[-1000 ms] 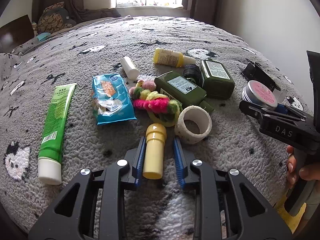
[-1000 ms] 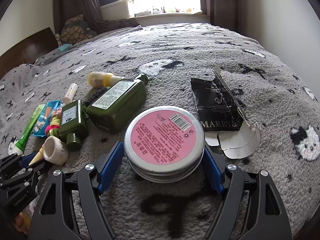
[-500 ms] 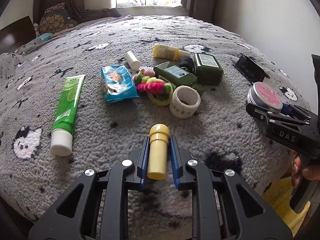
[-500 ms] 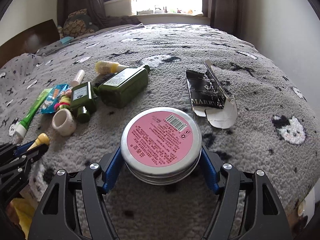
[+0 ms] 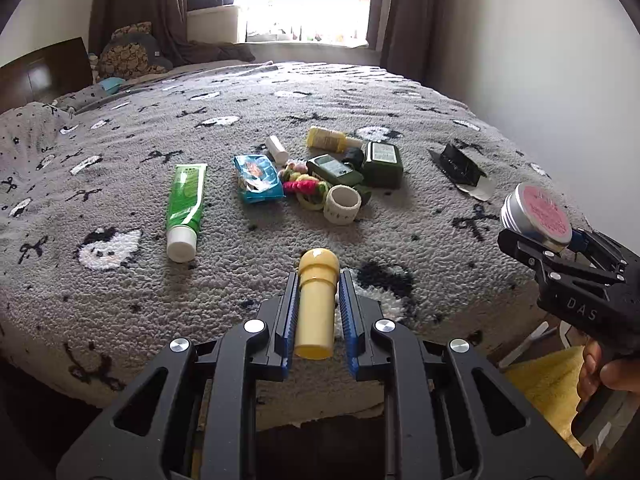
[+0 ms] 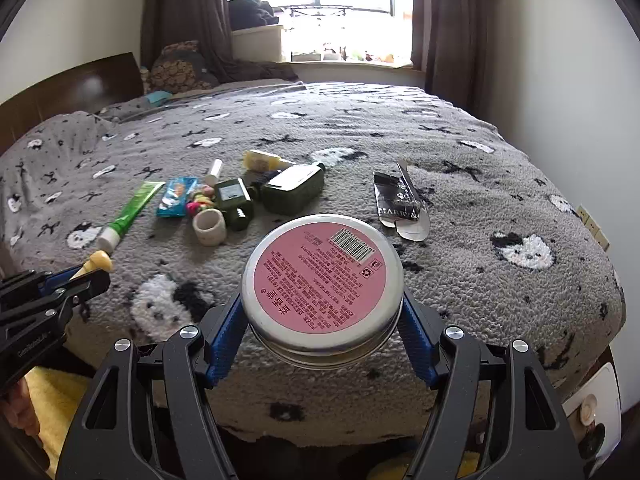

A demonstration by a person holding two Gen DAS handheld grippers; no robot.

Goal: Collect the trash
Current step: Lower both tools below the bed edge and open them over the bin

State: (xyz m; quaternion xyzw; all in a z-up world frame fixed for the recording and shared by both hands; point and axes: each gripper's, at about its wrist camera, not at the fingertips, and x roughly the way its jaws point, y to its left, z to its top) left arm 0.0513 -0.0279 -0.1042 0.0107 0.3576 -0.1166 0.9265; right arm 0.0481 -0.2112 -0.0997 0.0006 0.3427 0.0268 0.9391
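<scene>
bed: rest of trash mid-blanket, beyond both tongs | right gripper: wide, clamped on tin, held off the near edge | left gripper: narrow, clamped on yellow tube, long axis along fingers, cap forward

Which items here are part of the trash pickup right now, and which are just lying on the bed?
In hand:
- yellow tube, clamped in the left tool
- round tin with pink label, clamped in the right tool

Lying on the blanket, untouched:
- green tube
- blue wrapper
- tape roll
- two dark green bottles
- flattened black carton
</scene>
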